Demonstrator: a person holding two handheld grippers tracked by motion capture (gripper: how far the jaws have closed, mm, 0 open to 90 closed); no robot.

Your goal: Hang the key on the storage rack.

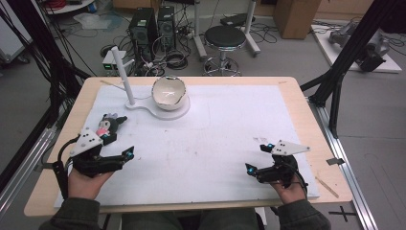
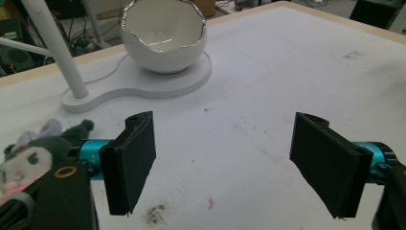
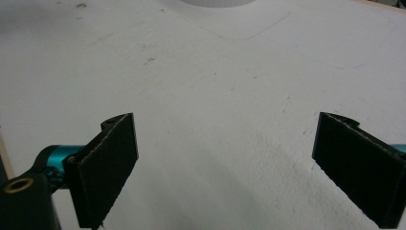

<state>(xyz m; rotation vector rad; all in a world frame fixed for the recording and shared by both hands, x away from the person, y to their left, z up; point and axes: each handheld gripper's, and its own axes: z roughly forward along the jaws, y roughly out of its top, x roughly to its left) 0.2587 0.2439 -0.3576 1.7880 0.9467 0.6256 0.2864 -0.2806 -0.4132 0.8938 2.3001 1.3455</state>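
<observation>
Plush toy [image 1: 109, 126]: a dark, pink-faced doll lying on the white mat [image 1: 225, 129] at the left, just beyond the left gripper.
Left gripper [image 1: 125, 142]: jaws spread wide with nothing between them, toy just beside the outer jaw.
Right gripper [image 1: 256, 158]: near right, jaws wide apart over bare mat.
Eggshell-shaped bowl [image 1: 168, 92]: far centre-left, seated on a white stand [image 1: 143, 106] with an upright post [image 1: 123, 74].

A white stand [image 1: 163, 111] is sitting at the far left of the table [image 1: 297, 103], its upright post [image 1: 122, 72] rising at its left end. Beyond the table, a black stool [image 1: 225, 37] and two computer towers [image 1: 153, 25] are standing on the floor among cables.
</observation>
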